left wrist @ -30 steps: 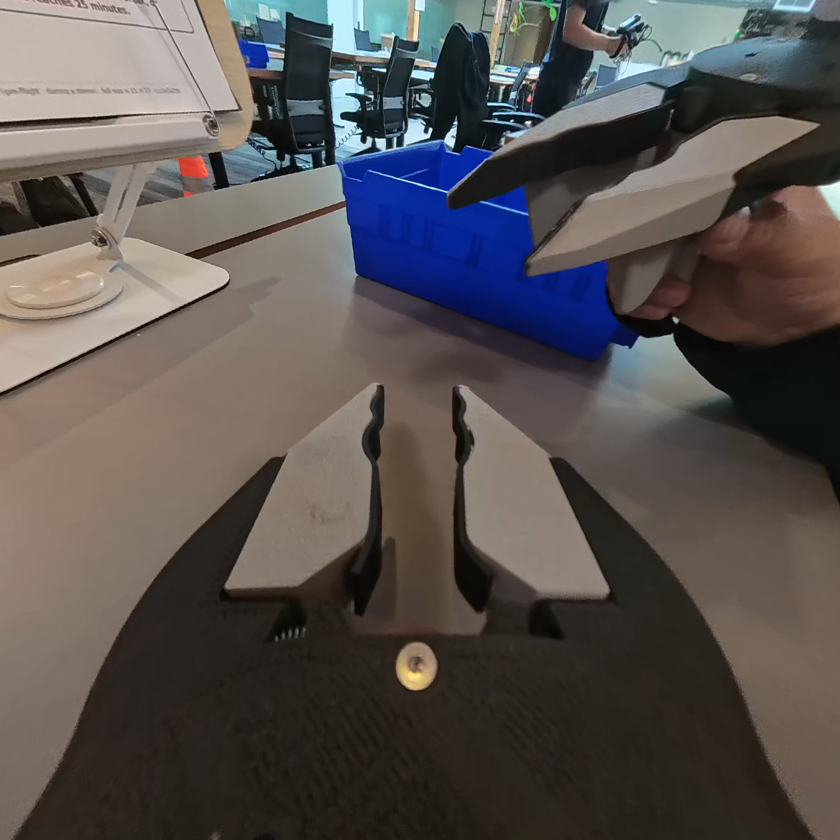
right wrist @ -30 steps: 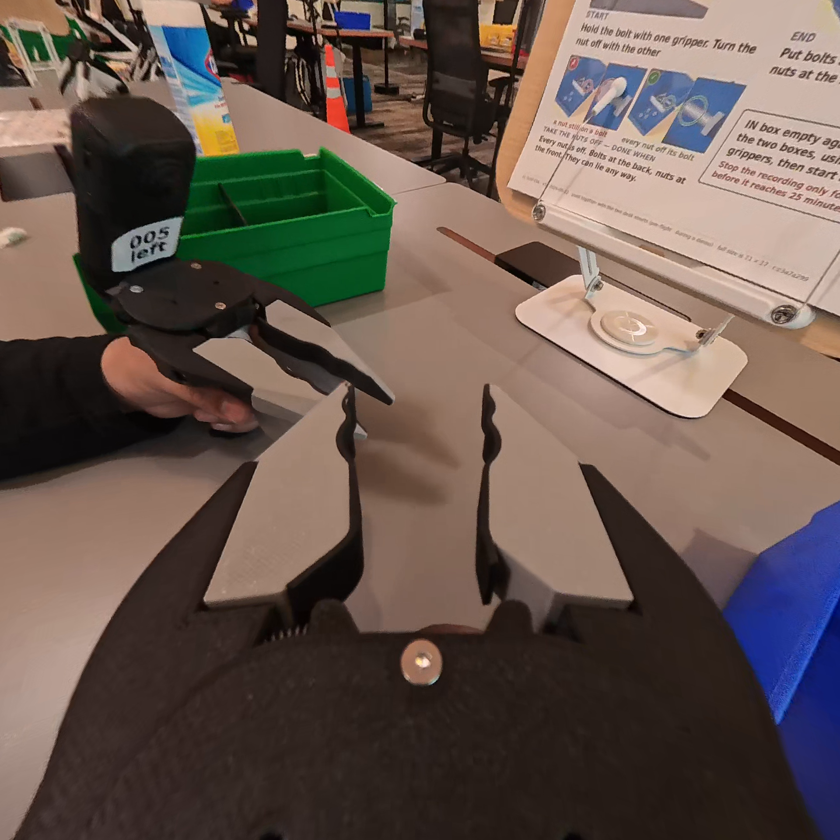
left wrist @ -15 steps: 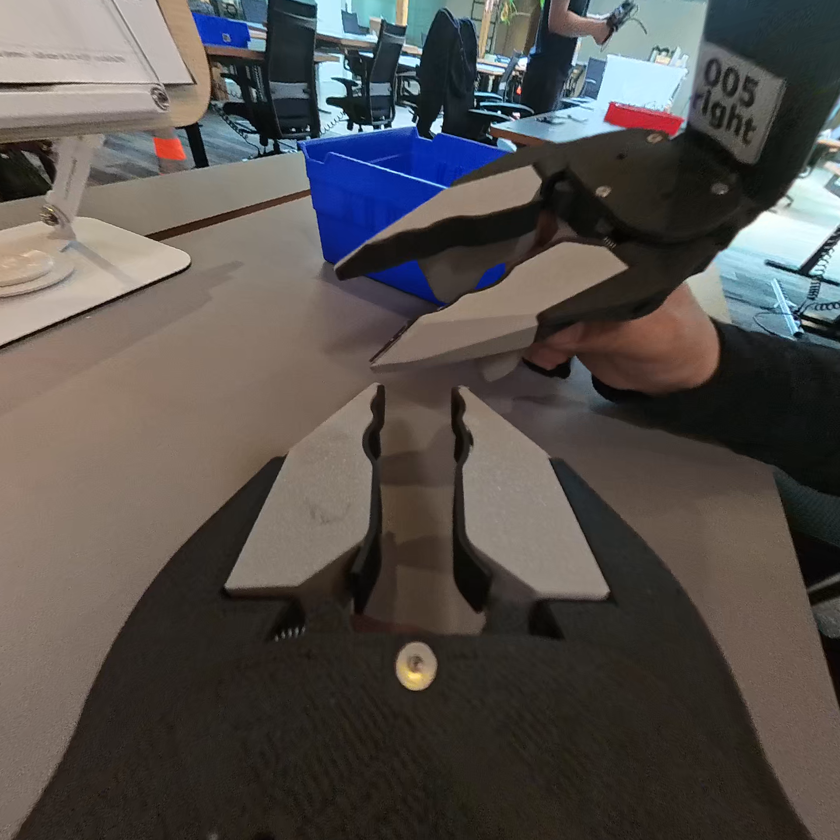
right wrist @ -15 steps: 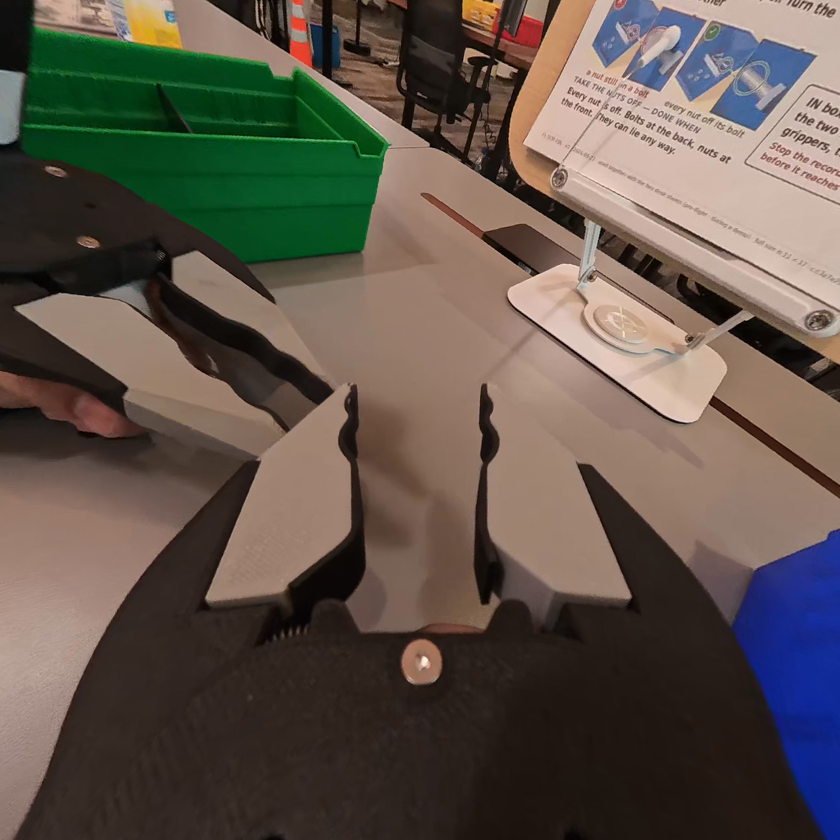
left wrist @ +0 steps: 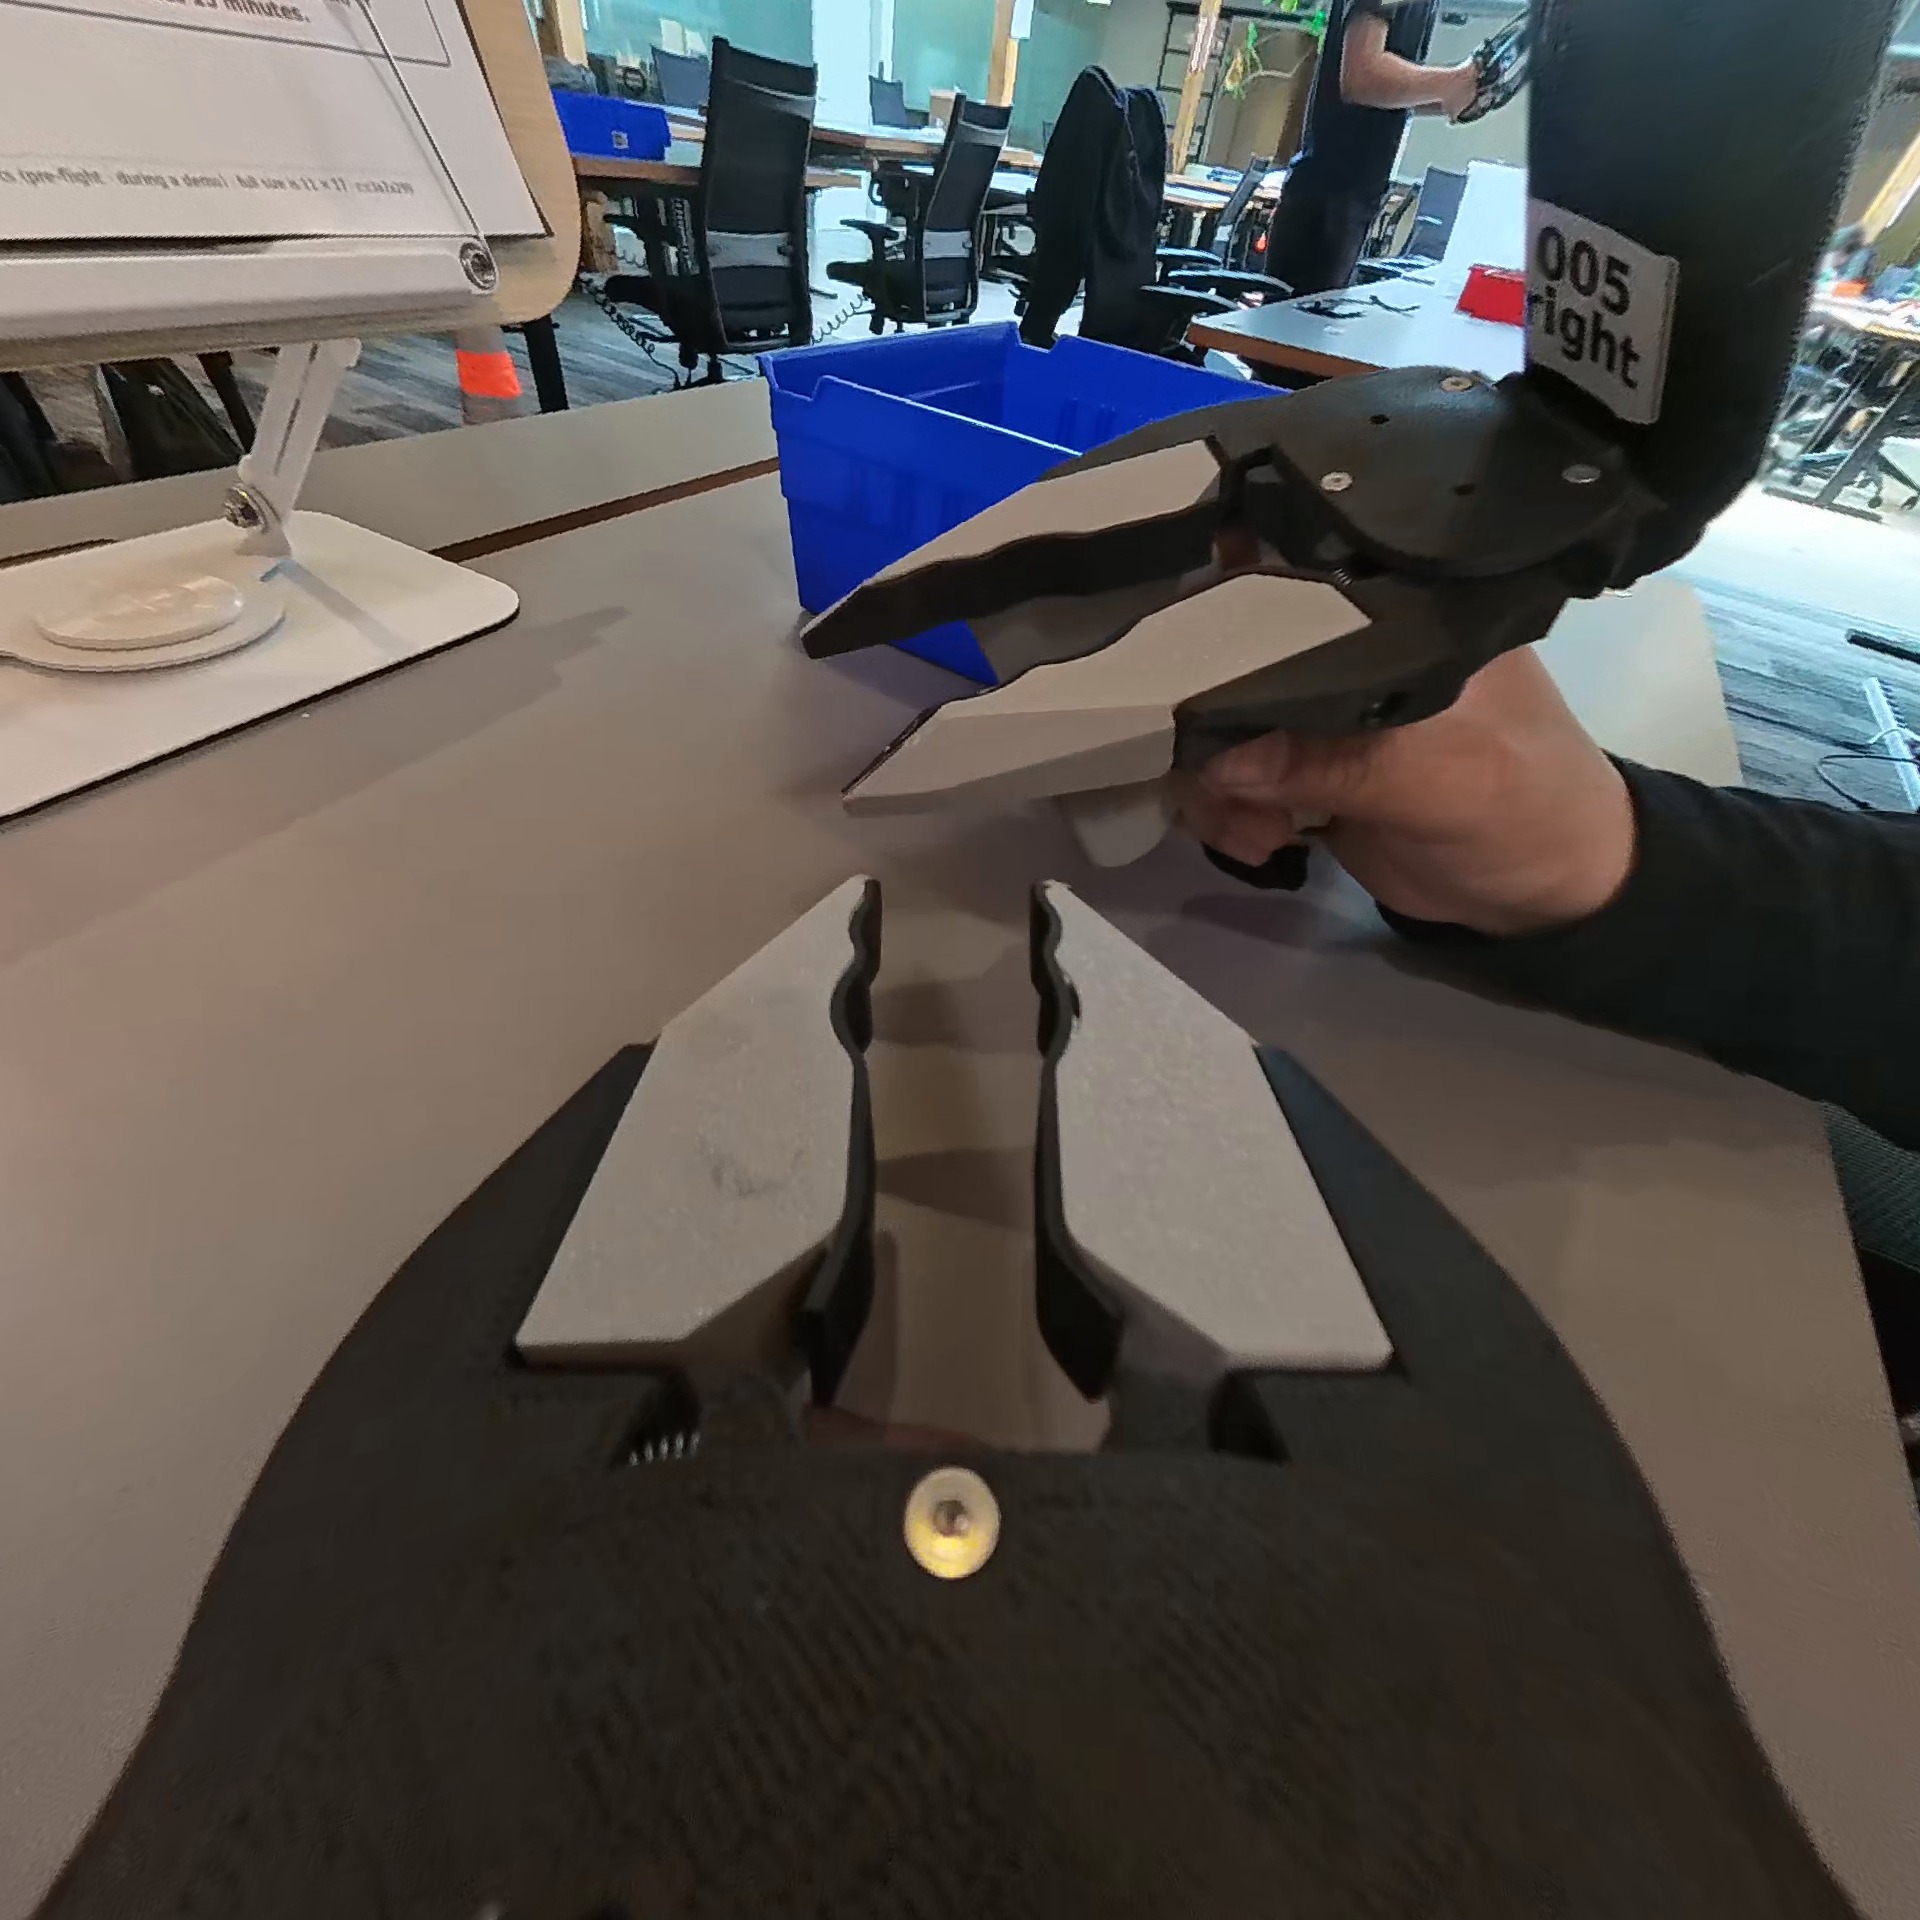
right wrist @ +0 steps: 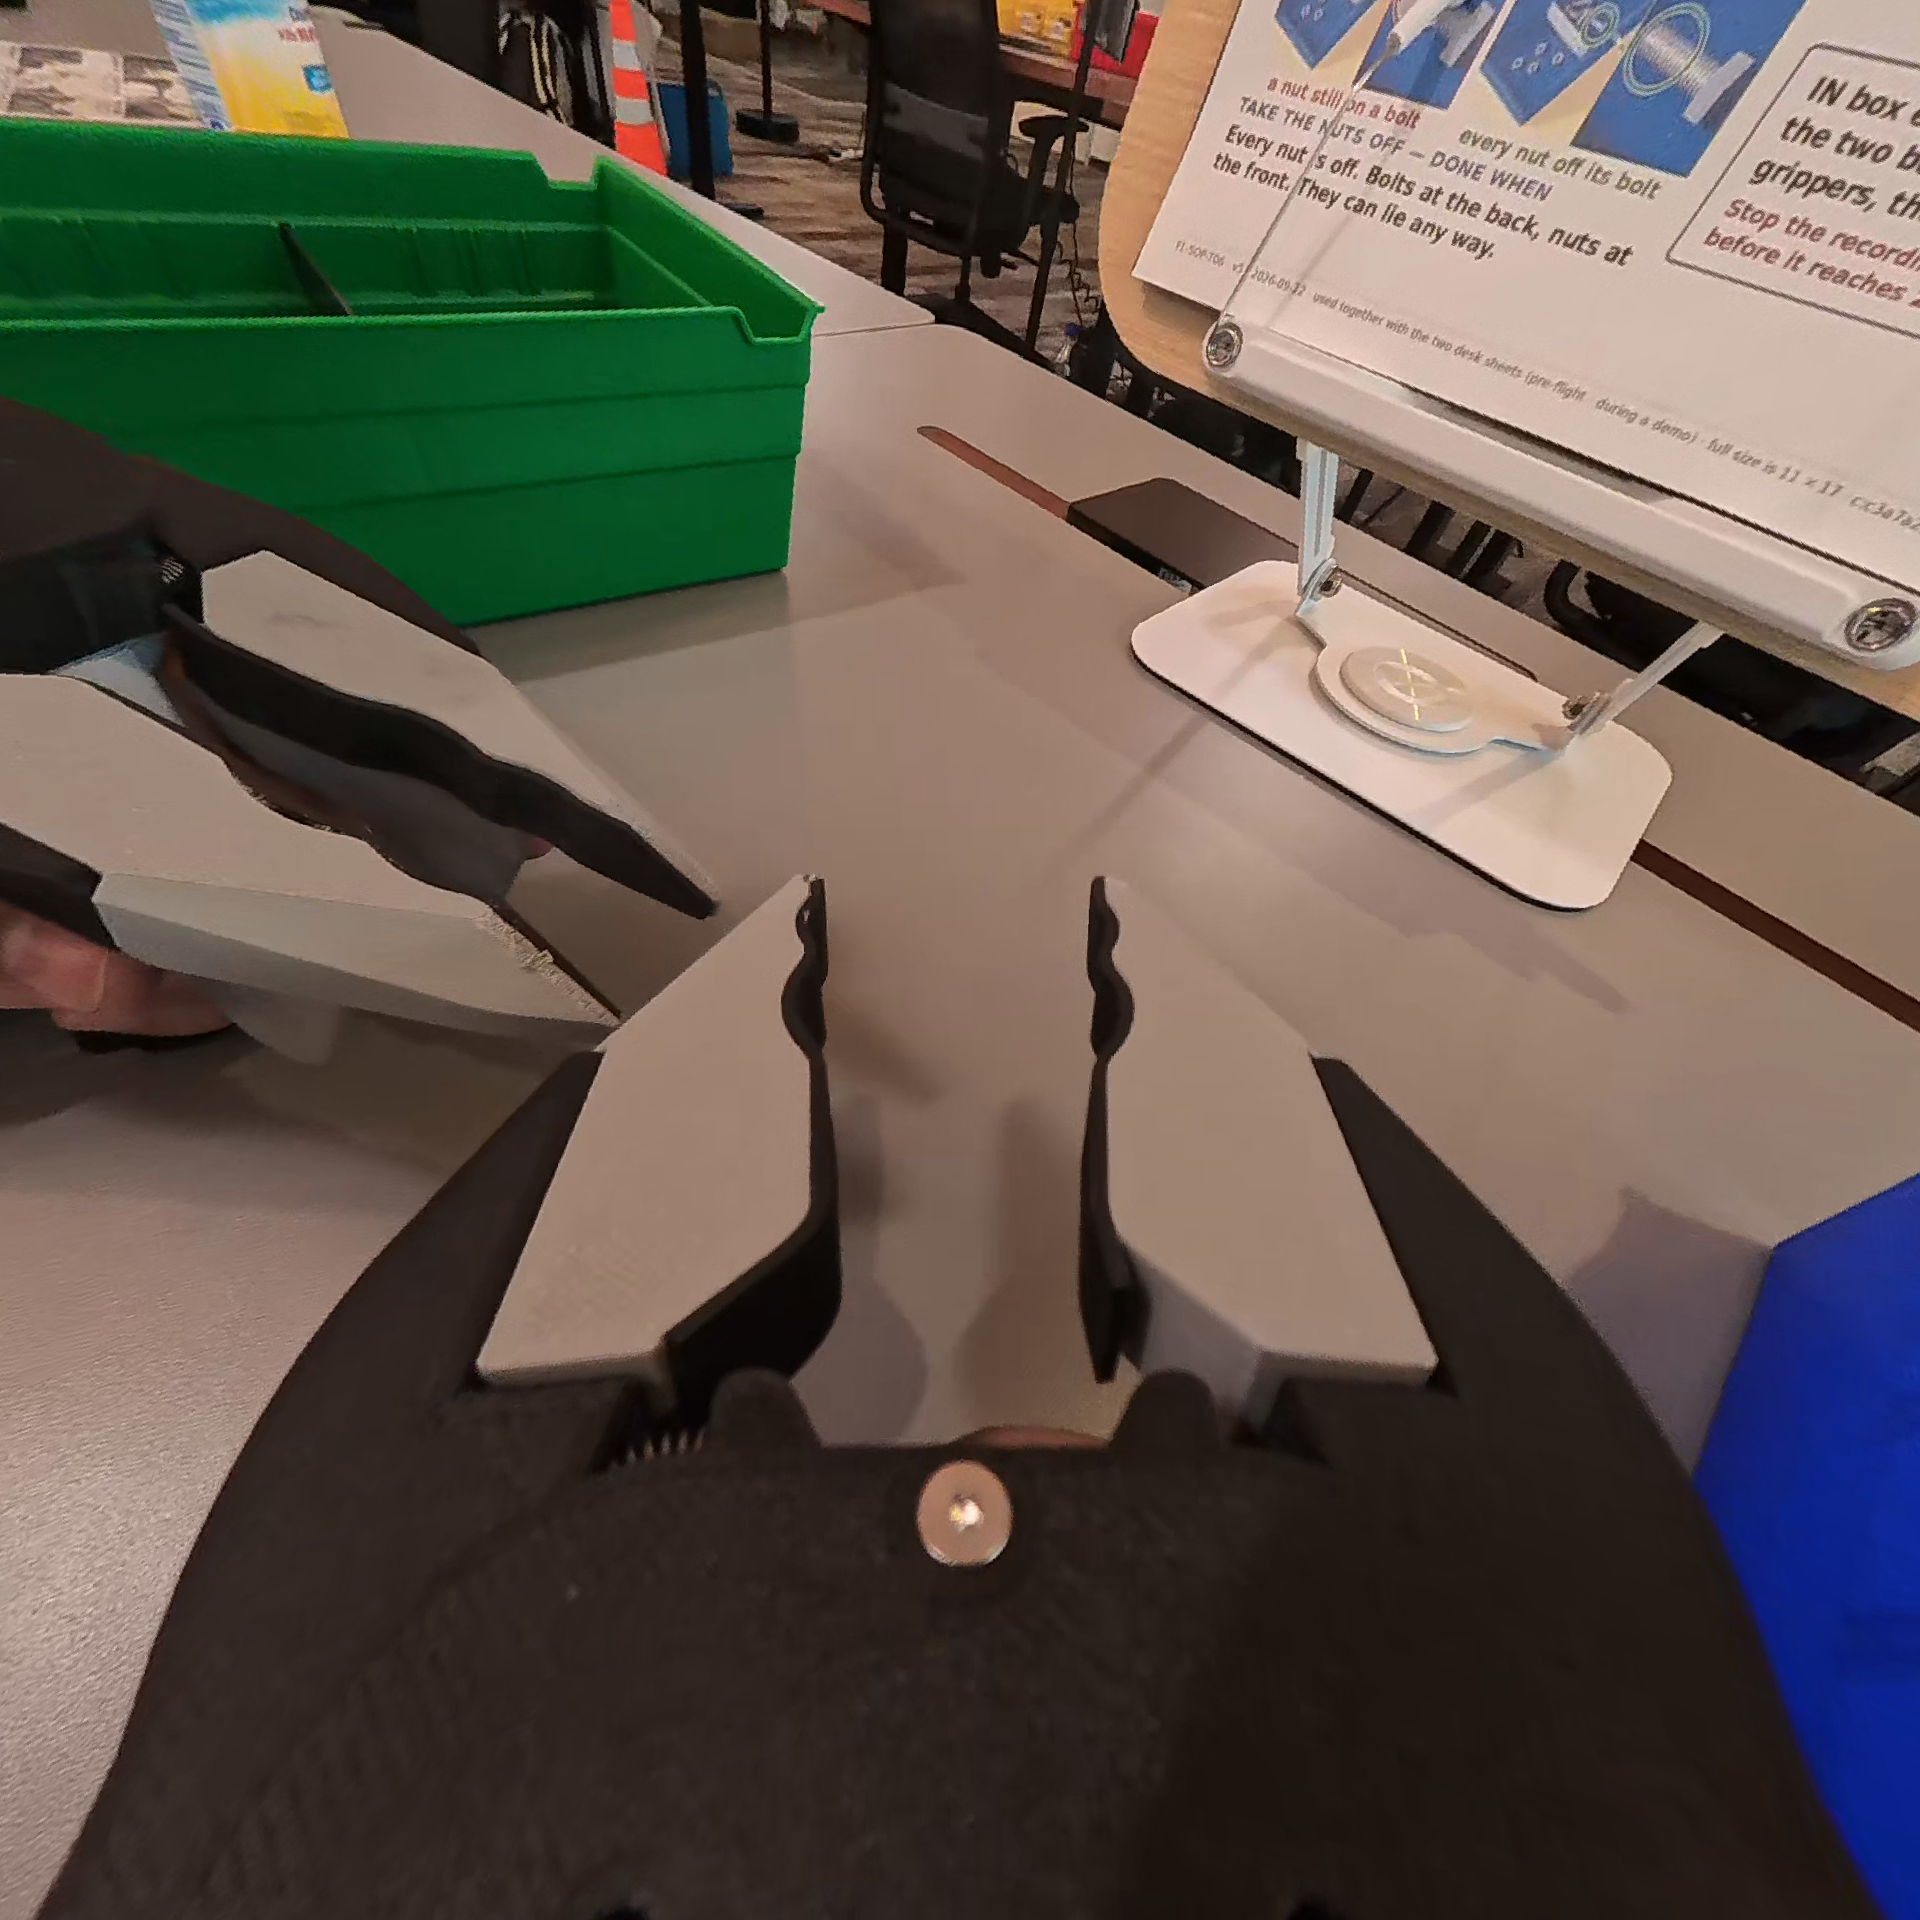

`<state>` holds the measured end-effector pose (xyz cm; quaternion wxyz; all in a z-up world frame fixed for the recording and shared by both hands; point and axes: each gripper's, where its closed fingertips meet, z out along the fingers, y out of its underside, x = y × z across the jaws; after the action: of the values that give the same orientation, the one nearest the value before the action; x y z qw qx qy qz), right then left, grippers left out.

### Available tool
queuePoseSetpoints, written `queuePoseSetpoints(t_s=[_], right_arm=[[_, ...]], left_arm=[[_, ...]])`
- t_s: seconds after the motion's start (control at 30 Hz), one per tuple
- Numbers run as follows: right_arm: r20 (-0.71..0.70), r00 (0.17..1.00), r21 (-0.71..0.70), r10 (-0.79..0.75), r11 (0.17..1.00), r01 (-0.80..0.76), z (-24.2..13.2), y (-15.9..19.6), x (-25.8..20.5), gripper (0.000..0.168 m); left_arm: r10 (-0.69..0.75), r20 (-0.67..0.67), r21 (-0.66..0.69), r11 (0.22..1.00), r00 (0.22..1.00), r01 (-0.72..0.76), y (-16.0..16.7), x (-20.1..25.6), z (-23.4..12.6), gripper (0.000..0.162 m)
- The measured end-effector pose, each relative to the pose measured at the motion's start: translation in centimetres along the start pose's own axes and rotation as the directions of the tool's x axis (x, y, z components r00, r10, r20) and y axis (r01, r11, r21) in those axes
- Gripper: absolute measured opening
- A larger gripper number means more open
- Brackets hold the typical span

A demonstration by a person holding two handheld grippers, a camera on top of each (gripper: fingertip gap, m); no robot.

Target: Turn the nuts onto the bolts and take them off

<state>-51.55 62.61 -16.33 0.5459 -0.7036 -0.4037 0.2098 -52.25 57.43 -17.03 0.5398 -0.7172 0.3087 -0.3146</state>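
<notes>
Grey bench (left wrist: pixel 436 935) bare of nuts and bolts. Both grippers empty, jaws apart: left gripper (left wrist: pixel 951 904), right gripper (right wrist: pixel 956 899). Blue bin (left wrist: pixel 935 457) upper centre, nearest right; contents hidden.

A grey label (left wrist: pixel 1600 312) with dark print, a number over a word, sits on the black handle above the right claw (left wrist: pixel 831 727). A white printed sheet (right wrist: pixel 1558 156) rests on a white stand (right wrist: pixel 1403 727) on the worktop (right wrist: pixel 935 727). It carries lines of black and red text, a boxed paragraph, a row of blue pictures and a fine-print line along its lower edge. In the left wrist view only the sheet's bottom lines show. Behind the green bin (right wrist: pixel 416 416), a carton (right wrist: pixel 249 62) has blue and yellow print, too blurred to read.
</notes>
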Motion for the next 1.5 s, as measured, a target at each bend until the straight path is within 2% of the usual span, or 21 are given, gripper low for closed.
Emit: queuePoseSetpoints(t_s=[0.23,0.47,0.53,0.6,0.77,0.87,0.93,1.0,1.13,1.2,1.4,1.5], right_arm=[[-0.004,1.000,-0.002,-0.006,1.000,0.006,0.1,0.2,-0.1,0.047],[0.009,1.000,0.003,-0.011,1.000,0.011,0.0,0.1,-0.5,0.047],[0.012,1.000,0.006,-0.011,1.000,0.011,0.0,0.1,-0.6,0.047],[0.018,1.000,0.008,-0.009,1.000,0.008,0.0,0.0,-0.8,0.047],[0.034,0.999,-0.004,-0.021,1.000,0.021,0.4,0.3,-1.3,0.047],[0.035,0.999,-0.011,-0.025,1.000,0.026,0.6,0.4,-1.5,0.047],[0.038,0.999,-0.014,-0.022,1.000,0.023,0.7,0.5,-1.6,0.047],[0.039,0.999,-0.015,-0.021,1.000,0.021,0.7,0.6,-1.7,0.047],[0.042,0.999,-0.023,-0.015,1.000,0.016,0.8,0.9,-1.7,0.047],[0.040,0.999,-0.026,-0.015,1.000,0.016,0.8,1.0,-1.6,0.047],[0.050,0.999,-0.032,-0.005,0.999,0.006,0.8,1.2,-1.6,0.047],[0.062,0.998,-0.028,0.000,1.000,0.001,0.7,1.1,-1.8,0.047]], left_arm=[[-0.012,-0.033,-0.030,0.999,0.999,0.011,0.7,1.5,-0.6,0.026],[-0.022,0.009,-0.007,1.000,1.000,0.022,1.5,3.7,-4.4,0.026],[-0.089,-0.001,-0.008,0.996,0.996,0.089,1.7,4.2,-6.7,0.030],[-0.120,0.049,0.013,0.993,0.992,0.119,1.1,3.3,-9.7,0.036],[-0.101,0.254,0.156,0.986,0.962,0.063,-3.0,-0.5,-19.4,0.039],[-0.081,0.396,0.111,0.993,0.915,0.040,-2.7,-3.9,-23.5,0.051],[-0.103,0.447,0.072,0.994,0.889,0.079,-1.5,-6.0,-24.7,0.056],[-0.129,0.443,0.054,0.992,0.887,0.117,-0.2,-7.1,-24.5,0.056],[-0.146,0.398,-0.018,0.986,0.906,0.167,2.1,-7.3,-21.4,0.056],[-0.125,0.423,-0.038,0.987,0.897,0.156,2.7,-7.7,-19.9,0.065],[-0.066,0.372,-0.074,0.992,0.926,0.100,1.8,-6.3,-17.5,0.066],[-0.064,0.319,-0.001,0.998,0.946,0.068,-0.5,-5.3,-18.4,0.054]])
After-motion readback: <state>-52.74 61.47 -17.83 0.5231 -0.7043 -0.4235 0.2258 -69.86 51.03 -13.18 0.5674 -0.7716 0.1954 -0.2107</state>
